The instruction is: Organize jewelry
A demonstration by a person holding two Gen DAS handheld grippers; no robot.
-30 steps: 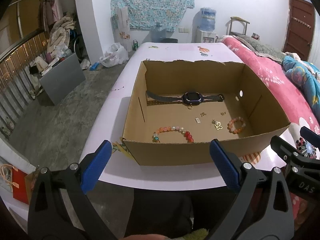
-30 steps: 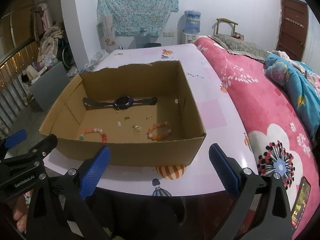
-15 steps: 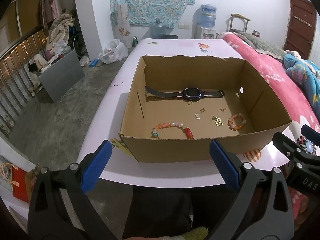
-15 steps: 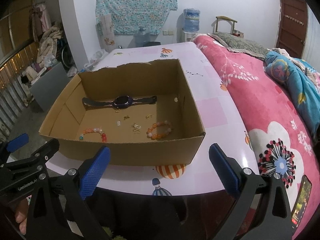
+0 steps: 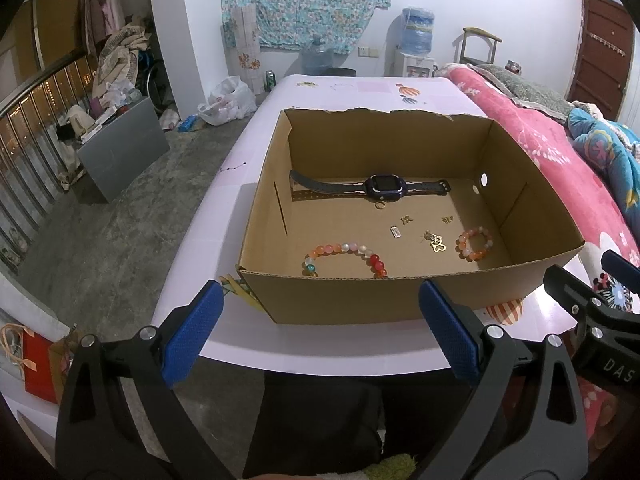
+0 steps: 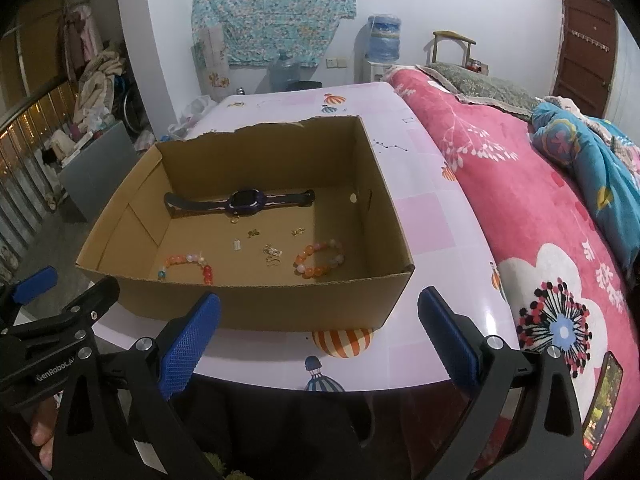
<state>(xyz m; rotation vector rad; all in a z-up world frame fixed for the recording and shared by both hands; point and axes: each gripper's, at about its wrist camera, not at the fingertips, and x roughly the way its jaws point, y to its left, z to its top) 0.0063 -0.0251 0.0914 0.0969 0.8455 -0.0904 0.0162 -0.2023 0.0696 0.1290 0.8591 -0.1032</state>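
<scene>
An open cardboard box (image 5: 404,298) (image 6: 256,304) stands on the pink table. Inside lie a dark smartwatch (image 5: 382,187) (image 6: 246,201) along the back, a long orange bead bracelet (image 5: 346,257) (image 6: 185,264) at front left, a small orange bead bracelet (image 5: 475,243) (image 6: 319,258) at right, and several small gold charms (image 5: 436,241) (image 6: 273,254) between them. My left gripper (image 5: 320,334) hangs open before the box's near wall, holding nothing. My right gripper (image 6: 318,334) is open too, in front of the box's near right corner. Each gripper shows at the edge of the other's view.
The pink table (image 5: 248,168) (image 6: 432,216) carries balloon prints. A bed with a pink flowered blanket (image 6: 540,208) runs along the right side. A grey bin (image 5: 120,156) and clutter stand on the concrete floor at left. A phone (image 6: 602,394) lies on the blanket.
Both grippers have drawn back and risen slightly, so the box sits a little farther off and lower in both views. Both stay open; the jewelry has not moved.
</scene>
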